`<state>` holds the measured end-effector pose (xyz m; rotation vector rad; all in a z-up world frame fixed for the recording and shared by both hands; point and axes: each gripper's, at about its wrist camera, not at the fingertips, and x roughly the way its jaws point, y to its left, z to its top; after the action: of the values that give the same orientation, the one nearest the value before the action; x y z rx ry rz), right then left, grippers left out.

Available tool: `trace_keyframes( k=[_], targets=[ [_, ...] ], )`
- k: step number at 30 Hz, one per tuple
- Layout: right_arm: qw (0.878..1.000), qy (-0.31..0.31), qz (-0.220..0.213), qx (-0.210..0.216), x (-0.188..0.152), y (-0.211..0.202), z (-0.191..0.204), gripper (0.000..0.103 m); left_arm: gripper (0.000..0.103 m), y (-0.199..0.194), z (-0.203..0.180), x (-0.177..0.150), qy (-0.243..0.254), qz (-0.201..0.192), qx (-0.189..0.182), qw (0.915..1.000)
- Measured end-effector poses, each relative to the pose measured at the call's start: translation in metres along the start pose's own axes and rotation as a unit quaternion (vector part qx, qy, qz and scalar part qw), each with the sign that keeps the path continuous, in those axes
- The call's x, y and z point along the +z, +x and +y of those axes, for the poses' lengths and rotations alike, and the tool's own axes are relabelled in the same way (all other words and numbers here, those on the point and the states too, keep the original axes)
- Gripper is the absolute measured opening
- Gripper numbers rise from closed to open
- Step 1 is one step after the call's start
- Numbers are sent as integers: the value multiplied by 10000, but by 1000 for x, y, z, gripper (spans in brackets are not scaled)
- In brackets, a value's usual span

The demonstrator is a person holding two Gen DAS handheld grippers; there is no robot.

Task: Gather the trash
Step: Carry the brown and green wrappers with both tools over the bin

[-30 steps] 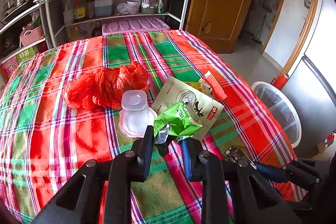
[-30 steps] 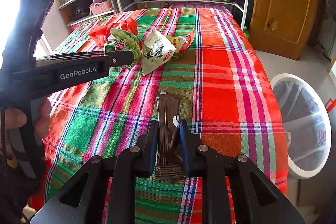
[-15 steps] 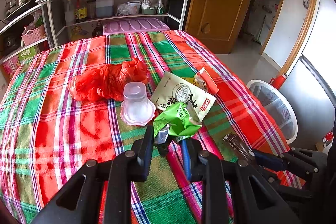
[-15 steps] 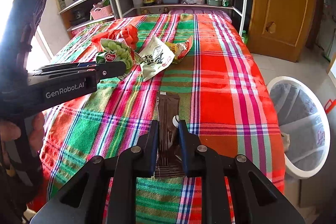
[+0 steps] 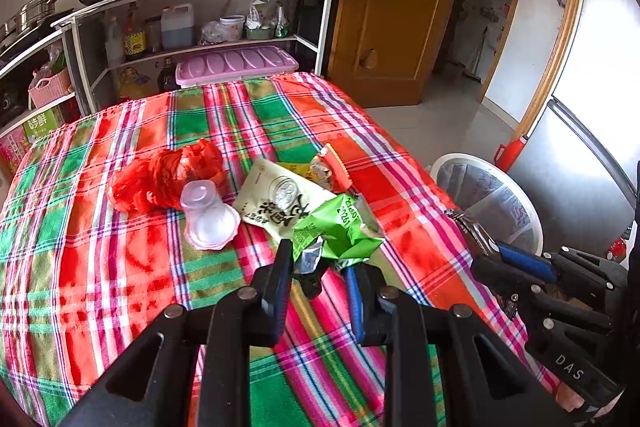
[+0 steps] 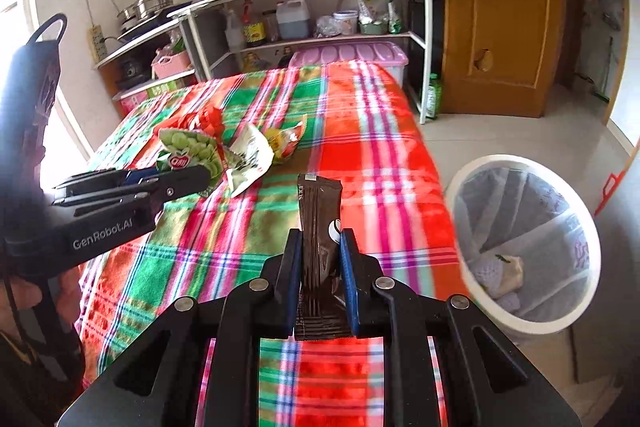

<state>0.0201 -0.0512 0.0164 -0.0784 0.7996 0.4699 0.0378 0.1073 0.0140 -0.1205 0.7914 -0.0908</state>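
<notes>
My left gripper [image 5: 318, 267] is shut on a crumpled green snack wrapper [image 5: 340, 227] and holds it above the plaid tablecloth [image 5: 120, 267]; the wrapper also shows in the right wrist view [image 6: 192, 151]. My right gripper [image 6: 320, 255] is shut on a dark brown sachet [image 6: 318, 211], lifted off the cloth beside the white trash bin [image 6: 524, 239]. On the table lie a red plastic bag [image 5: 164, 175], a clear plastic cup [image 5: 206, 215], a pale green packet [image 5: 280, 199] and an orange wrapper [image 5: 332, 167].
The bin [image 5: 488, 195] stands on the floor at the table's right edge, with some trash in it. Shelves with bottles and pans [image 5: 192, 27] stand behind the table. A wooden door [image 5: 392, 7] is at the back right.
My right gripper has lifted the brown sachet off the cloth and swung toward the bin. My left gripper, still holding the green wrapper, has risen and pulled back a little.
</notes>
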Motion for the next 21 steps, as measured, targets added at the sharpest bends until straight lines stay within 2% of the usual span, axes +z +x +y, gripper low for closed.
trace_keyframes(
  k=[10,21],
  targets=[
    [9979,343,-239,-497,5,-34,-58,19,26,18,-69,18,402,46,-482,9980],
    [9902,848,-245,-1080,-4,-52,-128,19,26,55,-141,30,704,346,-945,9924]
  ],
)
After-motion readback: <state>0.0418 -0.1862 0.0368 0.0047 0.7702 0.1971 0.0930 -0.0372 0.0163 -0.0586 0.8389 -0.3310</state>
